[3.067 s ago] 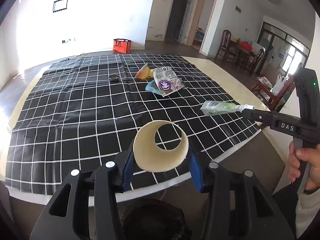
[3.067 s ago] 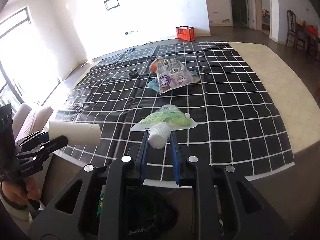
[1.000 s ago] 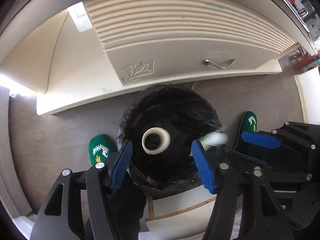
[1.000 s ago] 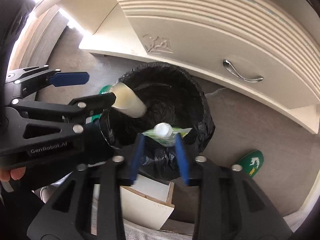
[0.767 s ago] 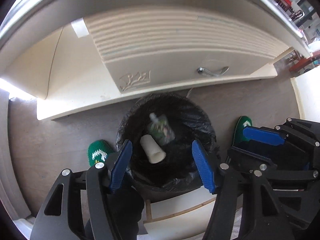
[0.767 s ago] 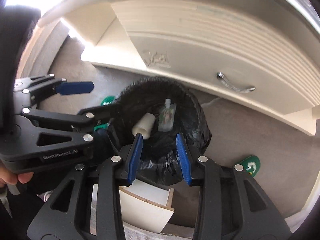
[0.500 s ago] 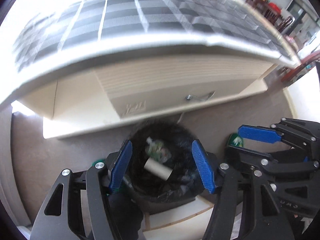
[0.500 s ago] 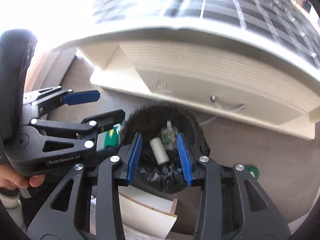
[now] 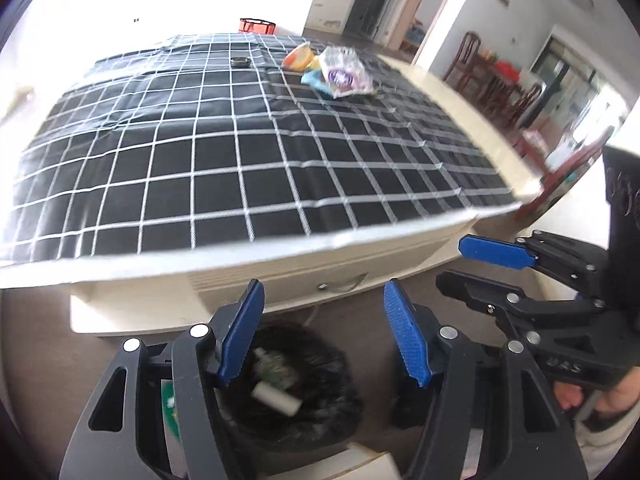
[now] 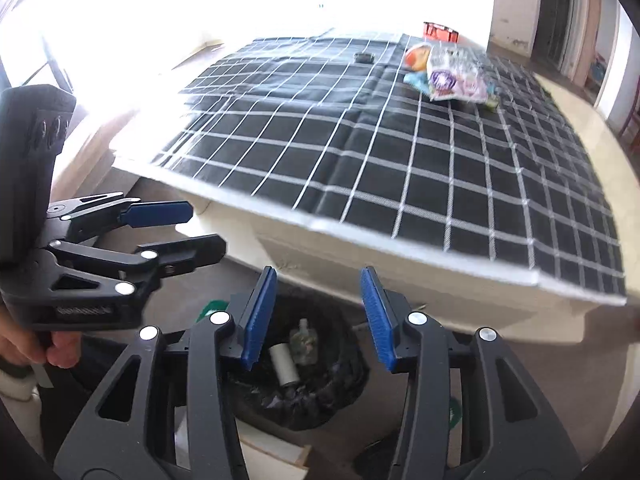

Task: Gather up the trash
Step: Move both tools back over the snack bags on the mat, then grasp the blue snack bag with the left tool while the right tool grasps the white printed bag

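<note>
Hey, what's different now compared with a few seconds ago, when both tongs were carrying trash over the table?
Both loads were let go: the cardboard tube and the green pouch now lie in the black-lined bin. The left tongs and right tongs are empty; the right jaws are opening. Both views have swung from the bin back up to the table. The wrapper pile and small dark lid on the checked cloth stayed put.

"DAS", perhaps, on right gripper (image 9: 476, 264) body; other lettering too blurred
</note>
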The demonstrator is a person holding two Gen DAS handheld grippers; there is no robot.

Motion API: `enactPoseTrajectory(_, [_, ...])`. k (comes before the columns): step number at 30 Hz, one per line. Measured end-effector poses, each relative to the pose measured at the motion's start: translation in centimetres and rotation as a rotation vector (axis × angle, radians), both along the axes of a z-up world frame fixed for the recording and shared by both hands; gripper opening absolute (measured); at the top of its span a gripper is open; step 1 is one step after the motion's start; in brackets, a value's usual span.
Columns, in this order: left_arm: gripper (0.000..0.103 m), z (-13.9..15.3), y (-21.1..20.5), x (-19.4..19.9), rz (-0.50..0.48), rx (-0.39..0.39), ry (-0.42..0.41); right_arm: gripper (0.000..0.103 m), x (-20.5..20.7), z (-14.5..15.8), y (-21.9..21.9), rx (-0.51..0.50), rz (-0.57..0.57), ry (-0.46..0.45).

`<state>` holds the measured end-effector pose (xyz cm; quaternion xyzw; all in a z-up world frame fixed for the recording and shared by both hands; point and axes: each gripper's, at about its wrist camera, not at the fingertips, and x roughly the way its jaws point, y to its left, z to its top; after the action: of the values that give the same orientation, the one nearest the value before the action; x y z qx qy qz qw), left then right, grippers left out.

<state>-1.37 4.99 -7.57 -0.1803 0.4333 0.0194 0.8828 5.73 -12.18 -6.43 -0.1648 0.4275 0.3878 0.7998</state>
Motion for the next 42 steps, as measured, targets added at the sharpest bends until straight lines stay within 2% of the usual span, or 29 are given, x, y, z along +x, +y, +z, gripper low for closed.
enactPoseTrajectory(3, [0.062, 0.7, 0.6, 1.2, -0.006, -0.032, -0.01, 0.042, 1.8, 1.3, -0.1, 0.03, -0.02, -0.001])
enactPoseTrajectory(11, [0.063, 2.3, 1.4, 5.3, -0.037, -0.004, -0.023, 0.042, 7.4, 3.9, 0.5, 0.081, -0.061, -0.012])
enactPoseTrajectory(14, [0.063, 2.7, 1.7, 7.1, -0.053, 0.026, -0.016, 0.042, 9.8, 4.4, 0.7, 0.073, -0.077, -0.028])
enactPoseTrajectory(23, [0.064, 3.3, 3.9, 12.7, -0.051, 0.009, -0.048, 0.042, 16.7, 5.0, 1.3, 0.12, -0.132, 0.028])
enactPoseTrajectory(26, [0.064, 2.9, 4.7, 14.4, -0.038, -0.018, -0.046, 0.042, 19.1, 4.6, 1.9, 0.143, -0.152, 0.058])
enactPoseTrajectory(29, [0.064, 2.6, 5.4, 16.2, -0.032, -0.028, -0.047, 0.046, 21.8, 3.7, 2.2, 0.185, -0.169, 0.132])
enactPoseTrajectory(32, [0.064, 2.3, 5.7, 18.2, -0.032, -0.004, -0.042, 0.046, 24.2, 2.9, 2.4, 0.202, -0.194, 0.174])
enactPoseTrajectory(36, [0.064, 1.5, 6.7, 20.5, -0.031, -0.002, -0.034, 0.046, 27.9, 1.2, 1.6, 0.274, -0.259, 0.28])
enactPoseTrajectory(42, [0.064, 0.5, 8.0, 23.6, -0.033, -0.004, -0.034, 0.047, 32.0, -1.7, 0.8, 0.318, -0.322, 0.351])
